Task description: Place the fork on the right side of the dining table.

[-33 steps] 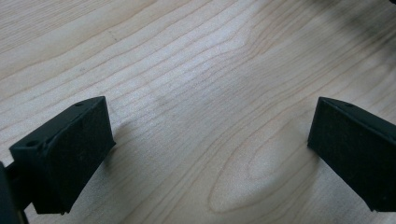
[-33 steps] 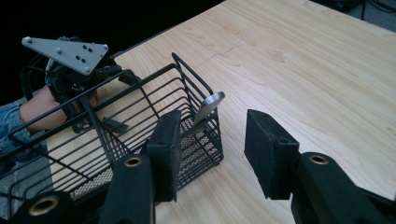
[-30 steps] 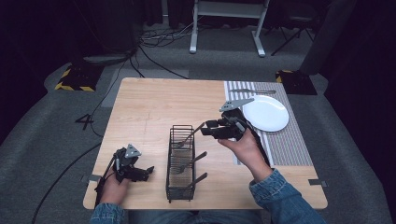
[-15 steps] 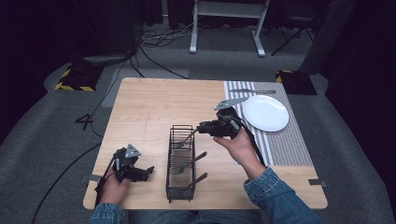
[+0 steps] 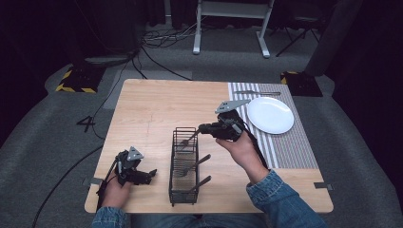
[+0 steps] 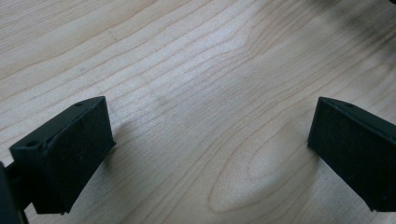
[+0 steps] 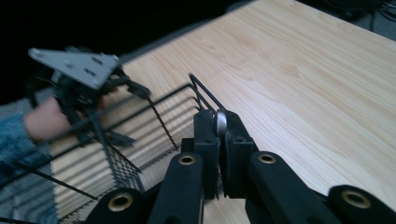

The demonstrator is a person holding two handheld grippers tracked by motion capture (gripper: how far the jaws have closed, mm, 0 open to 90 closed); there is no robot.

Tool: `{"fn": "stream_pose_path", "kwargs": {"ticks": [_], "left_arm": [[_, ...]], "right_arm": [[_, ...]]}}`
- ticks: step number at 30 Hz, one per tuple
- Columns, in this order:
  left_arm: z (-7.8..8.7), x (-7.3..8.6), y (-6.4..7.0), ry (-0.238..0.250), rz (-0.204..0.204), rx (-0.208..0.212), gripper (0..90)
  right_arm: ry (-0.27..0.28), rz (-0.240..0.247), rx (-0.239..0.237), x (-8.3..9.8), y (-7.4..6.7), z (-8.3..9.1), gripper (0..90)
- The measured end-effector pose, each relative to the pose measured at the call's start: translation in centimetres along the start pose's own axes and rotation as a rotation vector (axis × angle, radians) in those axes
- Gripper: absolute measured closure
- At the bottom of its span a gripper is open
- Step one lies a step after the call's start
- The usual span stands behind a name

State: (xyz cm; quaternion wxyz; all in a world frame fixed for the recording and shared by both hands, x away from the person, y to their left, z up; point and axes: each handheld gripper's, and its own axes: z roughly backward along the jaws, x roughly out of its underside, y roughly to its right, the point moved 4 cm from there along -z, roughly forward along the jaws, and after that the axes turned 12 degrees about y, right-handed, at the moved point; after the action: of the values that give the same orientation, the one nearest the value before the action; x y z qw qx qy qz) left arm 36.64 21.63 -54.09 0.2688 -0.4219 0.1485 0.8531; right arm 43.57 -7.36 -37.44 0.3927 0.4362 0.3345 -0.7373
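Dark grey carpet surrounds a pale wooden table (image 5: 157, 109), and on it stands a black wire rack (image 5: 184, 166) with utensils leaning inside. Over at the far end of that rack, the right gripper (image 5: 205, 128) has just been closing its jaws, and they now pinch the rounded metal end of a utensil handle (image 7: 220, 122) tight between the pads, the piece reaching down into the rack's far compartment. Just beyond, a white plate (image 5: 270, 114) sits on a striped placemat (image 5: 290, 147). Near the table's front corner, the left gripper (image 5: 151, 174) rests low over bare wood, jaws spread wide, nothing between them.
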Motion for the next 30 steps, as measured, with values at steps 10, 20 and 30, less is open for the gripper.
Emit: {"fn": "stream_pose_path", "kwargs": {"ticks": [10, 20, 30], "left_arm": [[0.0, 0.0, 0.0, 0.000, 0.000, 0.000, 0.1], [0.0, 0.0, 0.0, 0.000, 0.000, 0.000, 0.1], [0.0, 0.0, 0.0, 0.000, 0.000, 0.000, 0.1]], "right_arm": [[0.044, -0.001, -0.007, -1.3, -0.4, 1.6, 86.7], [0.109, -0.012, -0.027, -2.9, -0.6, 4.4, 86.7], [0.162, -0.013, -0.017, -4.3, -0.3, 7.5, 86.7]]}}
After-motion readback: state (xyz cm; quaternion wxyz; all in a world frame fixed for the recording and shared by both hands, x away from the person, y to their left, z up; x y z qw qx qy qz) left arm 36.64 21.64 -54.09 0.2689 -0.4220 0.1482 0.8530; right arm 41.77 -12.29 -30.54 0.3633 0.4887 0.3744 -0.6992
